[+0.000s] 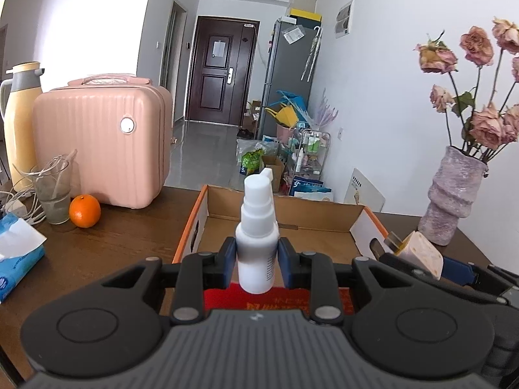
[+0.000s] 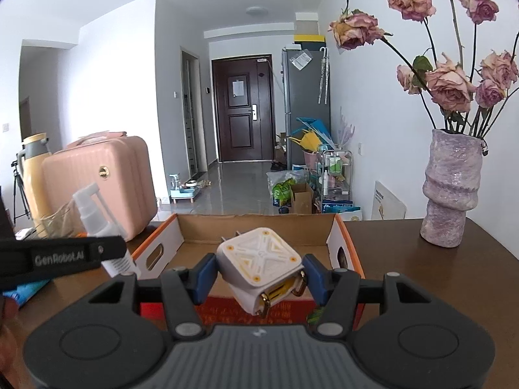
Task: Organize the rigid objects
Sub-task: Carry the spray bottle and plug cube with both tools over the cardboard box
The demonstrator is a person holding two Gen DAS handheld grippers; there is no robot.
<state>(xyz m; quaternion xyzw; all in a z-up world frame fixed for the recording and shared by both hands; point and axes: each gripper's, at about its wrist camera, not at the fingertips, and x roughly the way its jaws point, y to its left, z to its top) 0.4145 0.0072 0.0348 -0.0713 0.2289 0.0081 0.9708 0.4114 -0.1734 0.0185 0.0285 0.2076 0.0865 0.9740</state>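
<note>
My left gripper (image 1: 257, 259) is shut on a white spray bottle (image 1: 258, 243), held upright above the near edge of an open cardboard box (image 1: 282, 227) with orange sides. My right gripper (image 2: 259, 274) is shut on a white and yellow charger plug (image 2: 259, 269), also above the box's (image 2: 259, 227) near edge. In the left wrist view the charger (image 1: 418, 254) and right gripper show at the right. In the right wrist view the spray bottle (image 2: 94, 217) and left gripper arm show at the left.
A pink suitcase (image 1: 100, 142), yellow thermos (image 1: 19, 120), glass (image 1: 53, 191), orange (image 1: 85, 210) and blue tissue pack (image 1: 16, 259) stand left of the box on the brown table (image 1: 113, 253). A purple vase of dried roses (image 2: 451, 191) stands at the right.
</note>
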